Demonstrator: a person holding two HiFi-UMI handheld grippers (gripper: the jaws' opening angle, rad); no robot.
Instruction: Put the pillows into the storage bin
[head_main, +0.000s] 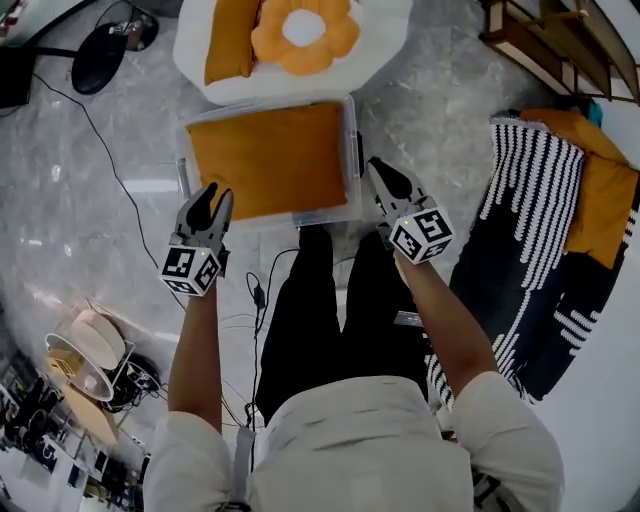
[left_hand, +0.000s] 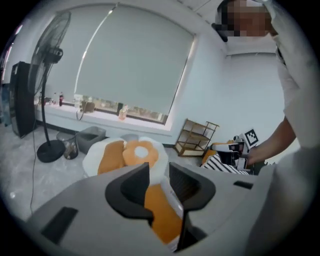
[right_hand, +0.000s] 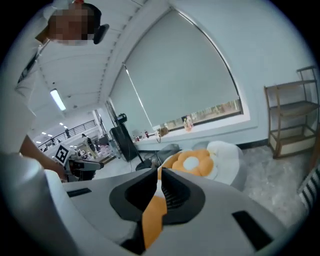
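Note:
A clear storage bin (head_main: 322, 214) stands on the floor in front of me with a large orange pillow (head_main: 270, 160) lying flat inside it. My left gripper (head_main: 218, 195) hovers at the bin's front left corner, its jaws apart over the pillow's edge (left_hand: 162, 215) with nothing pressed between them. At the front right corner is my right gripper (head_main: 376, 165), jaws together and nothing visibly held. Beyond the bin, a white beanbag (head_main: 385, 25) carries a flower-shaped pillow (head_main: 303, 30) and another orange pillow (head_main: 230, 40).
A fan base (head_main: 100, 55) and its cable lie on the floor at the back left. A black-and-white striped cushion (head_main: 530, 200) and an orange one (head_main: 605, 200) lie to the right. A wooden rack (head_main: 560, 40) stands at the back right; clutter (head_main: 85, 360) sits at my left.

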